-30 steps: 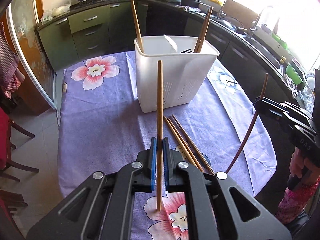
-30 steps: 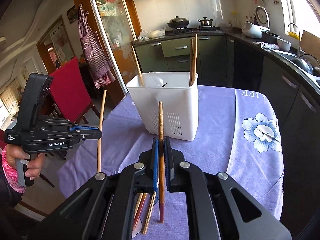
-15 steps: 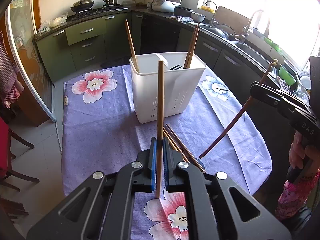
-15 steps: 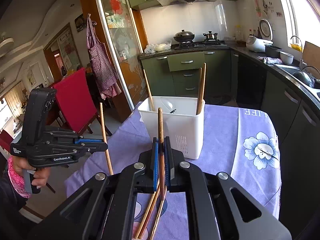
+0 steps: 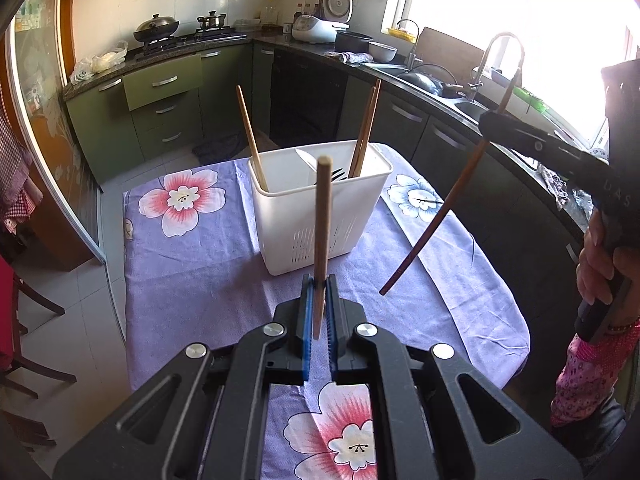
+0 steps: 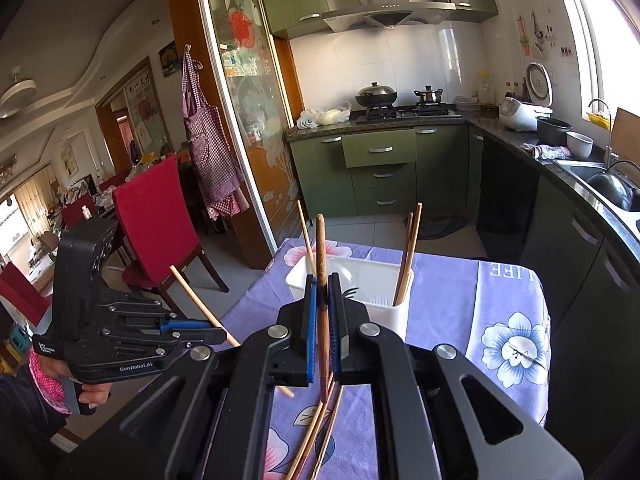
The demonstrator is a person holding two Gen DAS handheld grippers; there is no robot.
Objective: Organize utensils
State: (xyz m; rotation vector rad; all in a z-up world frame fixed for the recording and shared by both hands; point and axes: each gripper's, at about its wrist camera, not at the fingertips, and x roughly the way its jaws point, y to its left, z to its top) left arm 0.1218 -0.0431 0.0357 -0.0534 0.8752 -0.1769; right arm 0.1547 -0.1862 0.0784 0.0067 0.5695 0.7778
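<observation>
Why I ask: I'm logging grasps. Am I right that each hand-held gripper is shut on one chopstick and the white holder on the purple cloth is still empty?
Not quite: the white holder is not empty. The left wrist view shows chopsticks already standing in it. The rest holds: the left hand-held gripper and the right hand-held gripper are each shut on one chopstick.

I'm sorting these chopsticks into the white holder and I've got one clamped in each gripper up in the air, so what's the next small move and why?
Probably carry the left gripper forward and over the white holder, then tip its light chopstick down into an open compartment. Both grippers are shut on chopsticks held clear of the table, the holder's top is open, and the right gripper holds its dark chopstick off to the side.
</observation>
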